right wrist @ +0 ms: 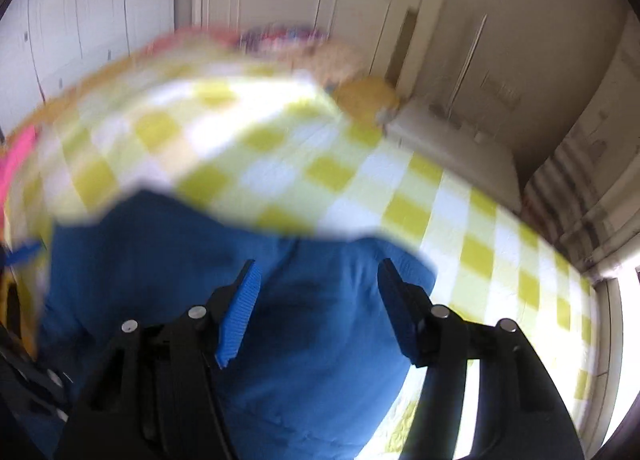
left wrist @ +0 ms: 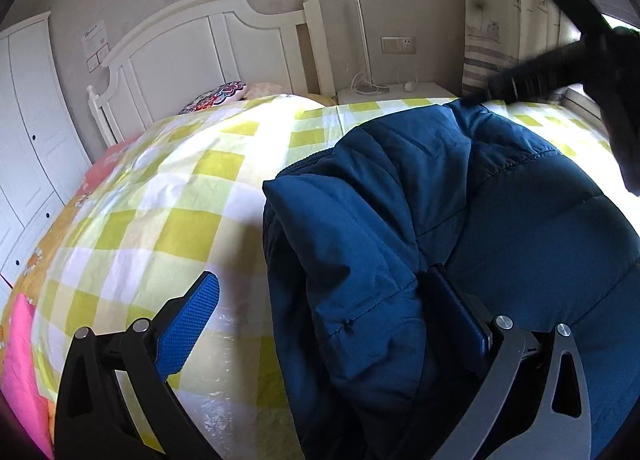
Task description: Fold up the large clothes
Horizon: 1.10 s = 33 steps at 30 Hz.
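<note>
This is a bedroom in a home. A bed (left wrist: 192, 188) fills most of both views, spread with a yellow-and-white checked sheet (left wrist: 168, 220) over pink and orange bedding. A white panelled headboard (left wrist: 192, 48) with a turned post stands against a plain grey wall, and a patterned pillow (left wrist: 212, 96) lies at its foot. White wardrobe doors (left wrist: 28, 132) line one side. Beside the bed stands a white nightstand (left wrist: 394, 94) carrying a slim lamp (left wrist: 364, 56), under a wall socket (left wrist: 398, 45). A striped curtain (left wrist: 492, 32) hangs near the window.
</note>
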Motion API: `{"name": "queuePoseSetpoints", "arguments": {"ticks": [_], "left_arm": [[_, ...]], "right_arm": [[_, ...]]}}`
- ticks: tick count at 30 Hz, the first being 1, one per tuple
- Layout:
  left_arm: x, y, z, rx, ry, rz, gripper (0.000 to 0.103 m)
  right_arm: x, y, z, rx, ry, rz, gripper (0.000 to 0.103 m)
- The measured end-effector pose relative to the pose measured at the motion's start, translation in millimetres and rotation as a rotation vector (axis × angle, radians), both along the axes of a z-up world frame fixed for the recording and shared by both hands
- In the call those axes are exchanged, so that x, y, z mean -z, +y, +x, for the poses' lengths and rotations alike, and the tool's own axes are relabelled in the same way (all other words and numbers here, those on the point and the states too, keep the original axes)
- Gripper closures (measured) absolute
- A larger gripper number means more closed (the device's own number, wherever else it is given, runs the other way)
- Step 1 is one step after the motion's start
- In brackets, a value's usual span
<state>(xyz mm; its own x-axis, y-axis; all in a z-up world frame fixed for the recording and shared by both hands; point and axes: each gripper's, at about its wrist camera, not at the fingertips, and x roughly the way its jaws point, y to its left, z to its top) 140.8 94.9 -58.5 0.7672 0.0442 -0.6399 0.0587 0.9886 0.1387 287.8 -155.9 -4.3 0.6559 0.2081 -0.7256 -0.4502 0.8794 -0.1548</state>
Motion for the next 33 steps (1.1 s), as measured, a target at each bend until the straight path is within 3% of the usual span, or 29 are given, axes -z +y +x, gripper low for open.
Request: {"name": "queuePoseSetpoints", "arguments": {"ticks": [3,5,7,9,14,19,22,24,25,29,33], "left_arm": [[0.2,0.6,0.1,0.000,-0.001,-0.008,0.004],[-0.2,0.2,-0.4,-0.001,-0.002,-0.003,0.004],[-1.8,1.3,-1.9,-0.008,-0.003,0.002,0.004],[-4.4,2.5,-5.7,-0.017,0.007,0.013,0.004],[-2.6,8.0,-17.5,-0.015,0.007,-0.024,0.004],[1.9,13.2,-18.3,-0.009,0.011,-0.082,0.004],[2.4,12.4,-18.8,-0.008,0.009,-0.085,0.004],[3.6,13.8,-18.8,-0.009,0.008,-0.096,0.004],[5.2,15.0,-17.7,-0.016,0.014,-0.098,0.004],[10.5,23.9,-15.7,0.008,0.022,-0.144,0.004],[11.0,25.2,-16.0,0.011,0.017,-0.158,0.004]], "right_arm": [[-14.6,15.7,6.4,0.015,-0.043,0.020,0.039],[12.5,29.4,26.5,0.027,0.046,-0.046,0.034],[58.6,40.0,43.6,0.035,0.156,-0.138,0.021],[65.0,35.3,50.6,0.079,0.152,-0.099,0.016],[46.3,40.7,38.5,0.071,0.112,-0.154,0.016],[-2.9,59.0,-2.2,-0.040,0.006,0.013,0.016],[4.3,94.5,-20.7,-0.163,-0.001,-0.060,0.017],[51.2,120.6,-15.5,-0.168,0.042,-0.248,0.018],[64.3,125.4,-12.7,-0.164,0.054,-0.273,0.017],[43.5,118.1,-13.2,-0.179,0.091,-0.197,0.017],[-4.9,77.5,-40.9,-0.150,-0.001,-0.034,0.016]]}}
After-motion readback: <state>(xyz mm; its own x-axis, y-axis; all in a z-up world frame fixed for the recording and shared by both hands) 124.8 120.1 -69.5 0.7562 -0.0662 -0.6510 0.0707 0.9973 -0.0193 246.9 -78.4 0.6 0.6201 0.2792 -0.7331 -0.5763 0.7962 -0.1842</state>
